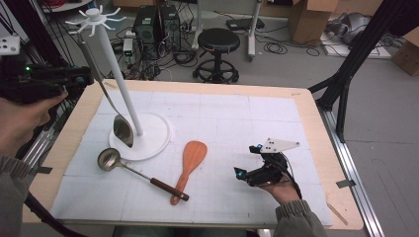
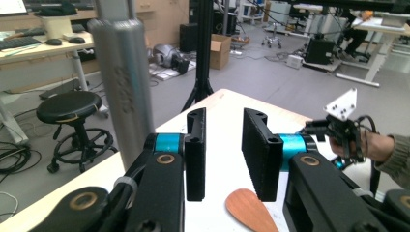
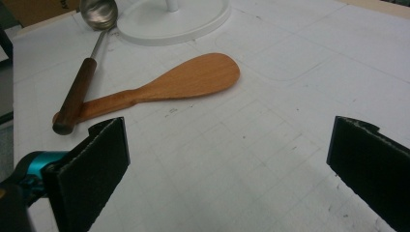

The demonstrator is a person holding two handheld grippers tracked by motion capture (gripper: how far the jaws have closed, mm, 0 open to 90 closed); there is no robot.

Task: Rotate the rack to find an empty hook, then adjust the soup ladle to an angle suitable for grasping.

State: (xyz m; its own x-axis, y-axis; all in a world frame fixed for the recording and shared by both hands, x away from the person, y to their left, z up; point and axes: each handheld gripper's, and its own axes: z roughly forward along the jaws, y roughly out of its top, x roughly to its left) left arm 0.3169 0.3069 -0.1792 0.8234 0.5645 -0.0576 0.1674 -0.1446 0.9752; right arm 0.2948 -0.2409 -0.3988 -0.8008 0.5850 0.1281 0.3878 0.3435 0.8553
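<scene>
High view first: the left gripper [image 1: 74, 79] sits up at the far left edge, held level in the person's left hand [image 1: 22, 116], well above the table [image 1: 316, 128] and pointing toward the white stand [image 1: 111, 59]. Its jaw gap is hard to read from here. A metal spatula [image 1: 116, 118] hangs from the stand's hooked top, its blade down over the round base. The right gripper [image 1: 254, 174] rests low over the white mat [image 1: 237, 118] near the front right, cradled in the person's right hand [image 1: 284, 190], pointing left toward the wooden spatula [image 1: 188, 165]. The ladle [image 1: 128, 168] lies on the mat with its bowl just beside the stand's base, and its dark handle end lies across the wooden spatula's handle.

Left gripper view: the two black jaws stand a little apart with nothing between the pads. The shiny handle of the metal spatula [image 2: 121, 72] hangs just to the left of the left jaw, outside the gap. Past the jaws, the wooden spatula [image 2: 249, 210] blade pokes in, and the right gripper [image 2: 338, 128] shows farther off.

Right gripper view: the jaws are spread wide, with bare mat between them. The wooden spatula [image 3: 179, 84] and ladle [image 3: 89, 63] lie ahead, apart from the pads, handles crossing at the left.
</scene>
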